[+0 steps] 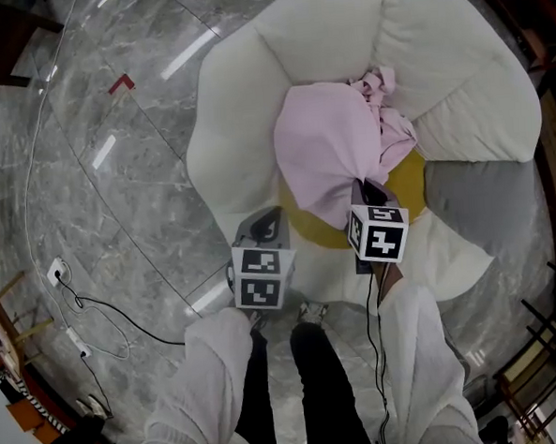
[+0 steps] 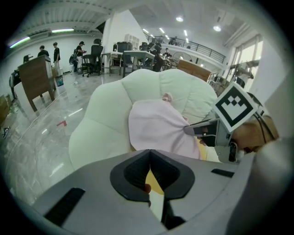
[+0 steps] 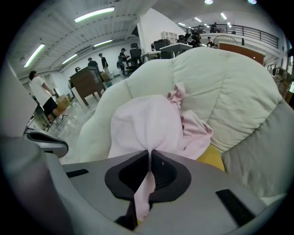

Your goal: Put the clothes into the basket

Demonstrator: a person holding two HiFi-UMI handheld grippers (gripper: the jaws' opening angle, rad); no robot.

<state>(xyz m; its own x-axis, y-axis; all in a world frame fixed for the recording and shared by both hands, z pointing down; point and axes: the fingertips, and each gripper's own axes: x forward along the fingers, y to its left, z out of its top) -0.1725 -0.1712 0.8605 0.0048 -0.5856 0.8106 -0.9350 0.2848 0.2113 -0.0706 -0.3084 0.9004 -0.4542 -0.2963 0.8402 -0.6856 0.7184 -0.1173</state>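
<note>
A pink garment (image 1: 330, 147) lies heaped on a big white flower-shaped cushion seat (image 1: 244, 125) with a yellow centre (image 1: 415, 182). My right gripper (image 1: 366, 190) is shut on the garment's near edge; in the right gripper view a fold of the pink cloth (image 3: 147, 121) runs down between the closed jaws of the gripper (image 3: 150, 153). My left gripper (image 1: 267, 223) hovers over the seat's near left petal, shut with nothing in it (image 2: 149, 153). From the left gripper view the garment (image 2: 156, 128) and the right gripper (image 2: 194, 130) show ahead. No basket is in view.
A grey petal (image 1: 483, 199) forms the seat's right side. The floor is polished marble with a red tape mark (image 1: 121, 82) and a socket with a cable (image 1: 56, 270) at left. Dark furniture (image 1: 531, 360) stands at right. Desks and people (image 2: 55, 53) are far behind.
</note>
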